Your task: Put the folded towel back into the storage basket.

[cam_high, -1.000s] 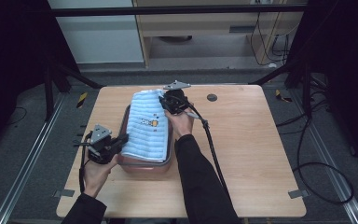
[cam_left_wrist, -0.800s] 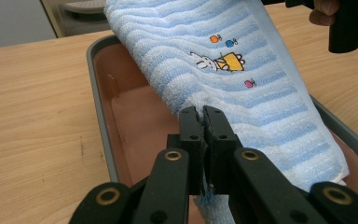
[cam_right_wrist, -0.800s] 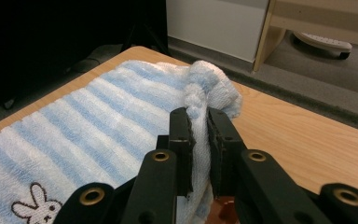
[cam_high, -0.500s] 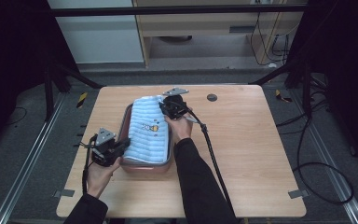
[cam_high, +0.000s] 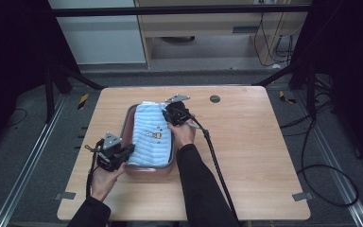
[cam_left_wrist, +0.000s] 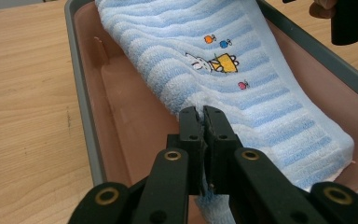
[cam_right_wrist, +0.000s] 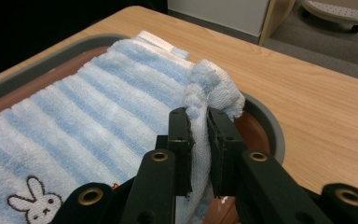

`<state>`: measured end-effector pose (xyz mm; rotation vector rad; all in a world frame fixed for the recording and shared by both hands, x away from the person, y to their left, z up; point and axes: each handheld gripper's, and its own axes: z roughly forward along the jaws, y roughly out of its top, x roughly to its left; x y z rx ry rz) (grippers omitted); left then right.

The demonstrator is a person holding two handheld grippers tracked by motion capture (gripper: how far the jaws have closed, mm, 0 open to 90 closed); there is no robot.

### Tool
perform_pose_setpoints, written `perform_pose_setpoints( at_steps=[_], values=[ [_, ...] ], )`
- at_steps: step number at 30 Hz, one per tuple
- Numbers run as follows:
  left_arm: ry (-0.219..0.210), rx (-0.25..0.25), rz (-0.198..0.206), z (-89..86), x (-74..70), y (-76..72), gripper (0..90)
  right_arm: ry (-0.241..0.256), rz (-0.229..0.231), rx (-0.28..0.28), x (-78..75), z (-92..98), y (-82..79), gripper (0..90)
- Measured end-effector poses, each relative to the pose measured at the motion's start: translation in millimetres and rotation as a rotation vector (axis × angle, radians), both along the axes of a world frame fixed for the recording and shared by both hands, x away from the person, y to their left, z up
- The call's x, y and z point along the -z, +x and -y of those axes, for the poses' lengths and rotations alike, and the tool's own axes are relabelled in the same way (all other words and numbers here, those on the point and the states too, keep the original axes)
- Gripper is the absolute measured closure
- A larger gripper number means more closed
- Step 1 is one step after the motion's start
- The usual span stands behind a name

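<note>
A light blue striped towel (cam_high: 151, 135) with a small rabbit picture lies folded in a brown tray (cam_high: 128, 124) with a grey rim, in the middle of the wooden table. My left gripper (cam_high: 128, 150) is shut on the towel's (cam_left_wrist: 242, 70) near left edge, a fold pinched between its jaws (cam_left_wrist: 203, 116). My right gripper (cam_high: 166, 113) is shut on the towel's far right corner, which bunches up above its jaws (cam_right_wrist: 198, 116). The towel (cam_right_wrist: 88, 112) spans the tray's (cam_right_wrist: 265, 126) length between the two grippers.
The tray (cam_left_wrist: 81, 107) takes up the table's centre-left. Bare wood (cam_high: 264, 146) lies to the right and in front. A small dark round hole (cam_high: 214, 99) sits near the far edge. A black cable (cam_high: 215, 156) trails from the right gripper across the table.
Both grippers have moved toward the near side of the table with the towel between them. The left gripper shifted toward the tray's near left corner.
</note>
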<state>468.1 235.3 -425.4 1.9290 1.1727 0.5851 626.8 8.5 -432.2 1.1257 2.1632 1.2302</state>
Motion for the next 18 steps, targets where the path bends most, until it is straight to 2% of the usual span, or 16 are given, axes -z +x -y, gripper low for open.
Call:
perform_pose_setpoints(
  at_steps=[3, 5, 8, 11, 17, 18],
  values=[
    [-0.003, -0.005, -0.011, -1.2, 1.2, 0.7, 86.3, -0.012, -0.009, -0.005, 2.0, -0.5, 0.2, 79.8],
    [-0.005, -0.015, -0.015, -2.2, 2.3, 1.4, 81.7, -0.023, -0.017, -0.01, 2.2, -0.9, -0.2, 77.8],
    [-0.015, -0.04, -0.002, -6.3, 0.5, 1.5, 72.4, -0.034, 0.002, 0.005, 0.0, 0.9, -1.4, 68.7],
    [-0.027, -0.054, 0.016, -10.2, -3.5, 0.3, 69.7, -0.022, 0.025, 0.009, -4.0, 3.9, -3.2, 63.0],
    [-0.037, -0.063, 0.042, -14.4, -10.1, -3.6, 67.1, -0.003, 0.067, 0.032, -16.0, 12.5, -9.0, 57.6],
    [-0.042, -0.063, 0.05, -15.3, -11.6, -4.8, 64.9, 0.015, 0.081, 0.04, -21.9, 19.0, -12.8, 53.8]
  ],
)
